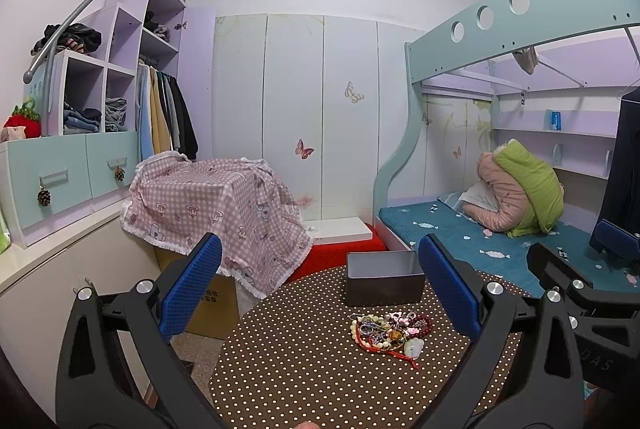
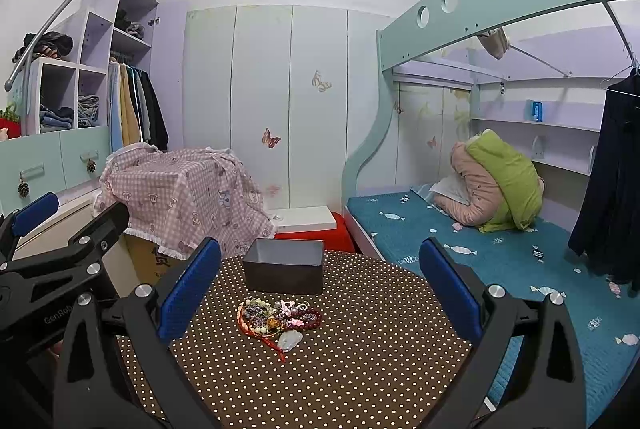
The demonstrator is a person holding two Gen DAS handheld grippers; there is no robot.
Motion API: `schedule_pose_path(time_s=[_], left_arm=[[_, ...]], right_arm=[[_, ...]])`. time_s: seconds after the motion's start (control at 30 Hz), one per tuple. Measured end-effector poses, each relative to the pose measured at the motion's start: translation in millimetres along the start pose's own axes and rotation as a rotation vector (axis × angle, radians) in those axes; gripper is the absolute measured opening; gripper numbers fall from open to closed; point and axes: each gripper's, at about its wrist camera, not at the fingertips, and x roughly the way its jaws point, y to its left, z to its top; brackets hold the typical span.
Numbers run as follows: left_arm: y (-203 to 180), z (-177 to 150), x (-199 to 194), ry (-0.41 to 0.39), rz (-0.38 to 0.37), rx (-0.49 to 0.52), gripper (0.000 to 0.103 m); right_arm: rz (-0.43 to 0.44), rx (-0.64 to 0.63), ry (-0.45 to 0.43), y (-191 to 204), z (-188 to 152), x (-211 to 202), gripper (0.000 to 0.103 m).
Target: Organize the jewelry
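A tangled pile of jewelry point(image 1: 390, 331) with bead bracelets, a red cord and a pale pendant lies on a round brown polka-dot table point(image 1: 300, 369). It also shows in the right wrist view point(image 2: 278, 321). An open dark metal box point(image 1: 385, 283) stands just behind the pile, and appears empty in the right wrist view point(image 2: 285, 271). My left gripper point(image 1: 320, 293) is open and empty, held above the table short of the pile. My right gripper point(image 2: 320, 293) is open and empty, also short of the pile. Each gripper shows at the edge of the other's view.
A cardboard box under a pink checked cloth point(image 1: 208, 205) stands left behind the table. A bunk bed with a teal mattress point(image 2: 500, 261) is on the right. A red and white block point(image 1: 344, 233) lies by the wardrobe point(image 1: 320, 109). Shelves and drawers point(image 1: 68, 165) line the left wall.
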Motion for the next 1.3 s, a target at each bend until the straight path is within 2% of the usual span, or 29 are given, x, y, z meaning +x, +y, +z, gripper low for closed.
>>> schedule_pose_path(time_s=[0.5,0.97,1.1,1.3], left_arm=[[0.6,-1.6,4.2,0.009,0.003,0.004,0.098],[-3.3,-14.9,27.0,0.037,0.007,0.022,0.098],[-4.2,-22.1,39.8,0.065,-0.008,0.021,0.098],[5.3,-44.3,77.8,0.177,-0.061,0.002,0.098]], right_arm=[[-0.001,0.000,0.009,-1.3,-3.7,3.1,0.096],[0.014,0.012,0.048,-2.1,-20.4,24.0,0.096],[0.019,0.016,0.073,-3.5,-23.7,34.2,0.096],[0.021,0.021,0.145,-8.7,-37.4,58.1,0.096]])
